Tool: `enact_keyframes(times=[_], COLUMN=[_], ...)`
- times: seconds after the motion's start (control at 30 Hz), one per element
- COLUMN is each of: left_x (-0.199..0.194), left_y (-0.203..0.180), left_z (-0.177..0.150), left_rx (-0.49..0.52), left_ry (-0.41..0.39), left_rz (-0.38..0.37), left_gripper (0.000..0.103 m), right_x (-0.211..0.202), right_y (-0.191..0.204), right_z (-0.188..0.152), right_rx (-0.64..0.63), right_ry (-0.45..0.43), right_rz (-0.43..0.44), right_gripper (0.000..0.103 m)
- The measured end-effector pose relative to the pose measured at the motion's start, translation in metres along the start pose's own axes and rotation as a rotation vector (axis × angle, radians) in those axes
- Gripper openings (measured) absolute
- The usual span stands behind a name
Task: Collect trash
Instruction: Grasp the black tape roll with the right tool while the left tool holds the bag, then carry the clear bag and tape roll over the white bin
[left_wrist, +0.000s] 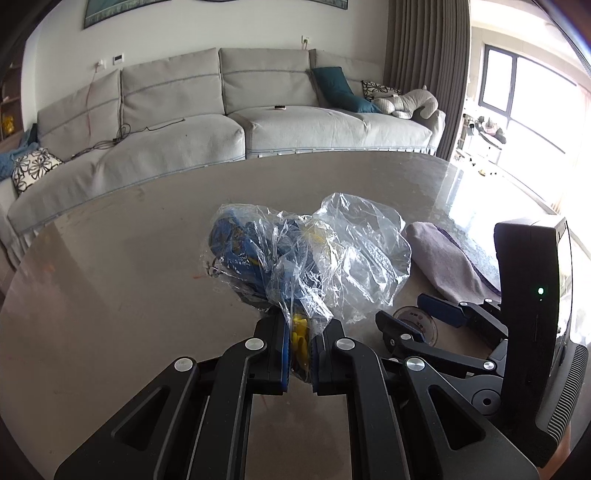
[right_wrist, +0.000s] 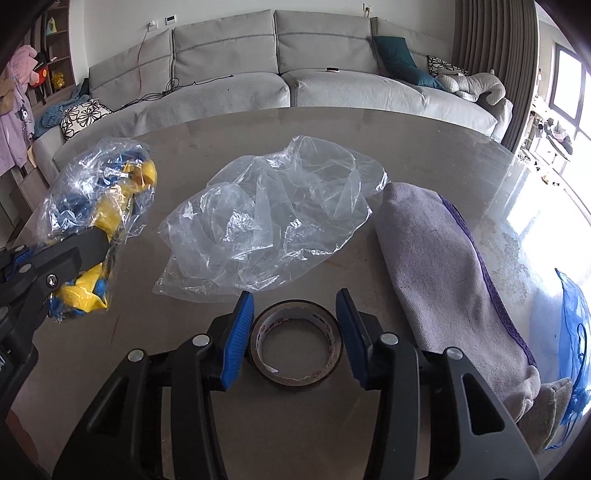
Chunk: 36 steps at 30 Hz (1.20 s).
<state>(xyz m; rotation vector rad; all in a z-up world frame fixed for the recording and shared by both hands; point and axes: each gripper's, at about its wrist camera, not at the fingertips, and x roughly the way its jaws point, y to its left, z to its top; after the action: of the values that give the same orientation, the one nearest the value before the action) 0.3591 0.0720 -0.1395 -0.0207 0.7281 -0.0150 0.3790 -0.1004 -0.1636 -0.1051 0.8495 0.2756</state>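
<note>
Between the blue pads of the left tool, clamped tight, sits the neck of a clear plastic bag stuffed with blue and yellow scraps; the bag rises up and away from the fingertips, clear of the surface. From the right wrist view the same bag hangs at far left, gripped in that tool's black fingers. Farther right, the right tool stands wide, its pads on either side of a roll of tape that lies flat on the surface; whether either pad touches the roll cannot be told. Just beyond the roll lies an empty crumpled clear bag. Beside it on the right is a folded lilac cloth, and a blue net bag shows at the far right edge. Behind the surface stands a grey sofa.
</note>
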Motion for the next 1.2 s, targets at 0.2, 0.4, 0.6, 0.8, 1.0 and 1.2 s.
enact_keyframes(times=[0.2, 0.4, 0.6, 0.8, 1.0, 1.2], left_x=[-0.003, -0.006, -0.010, -0.013, -0.015, -0.015], left_y=[0.000, 0.003, 0.005, 0.004, 0.007, 0.007], left_z=[-0.002, -0.003, -0.004, -0.007, -0.007, -0.006], left_rx=[0.001, 0.000, -0.004, 0.001, -0.002, 0.001], left_ry=[-0.004, -0.012, -0.022, -0.028, -0.029, -0.033], left_rz=[0.005, 0.012, 0.013, 0.012, 0.013, 0.018], left_gripper=[0.008, 0.008, 0.008, 0.008, 0.008, 0.008], right_x=[-0.016, -0.021, -0.028, -0.025, -0.017, -0.007], right_y=[0.009, 0.010, 0.009, 0.011, 0.017, 0.008], right_z=[-0.004, -0.004, -0.010, -0.011, -0.015, -0.020], right_rx=[-0.027, -0.031, -0.025, -0.062, -0.080, 0.000], right_ry=[-0.053, -0.042, -0.049, -0.033, -0.019, 0.045], right_rz=[-0.014, 0.012, 0.022, -0.025, -0.030, 0.013], right_gripper=[0.001, 0.000, 0.000, 0.070, 0.087, 0.050])
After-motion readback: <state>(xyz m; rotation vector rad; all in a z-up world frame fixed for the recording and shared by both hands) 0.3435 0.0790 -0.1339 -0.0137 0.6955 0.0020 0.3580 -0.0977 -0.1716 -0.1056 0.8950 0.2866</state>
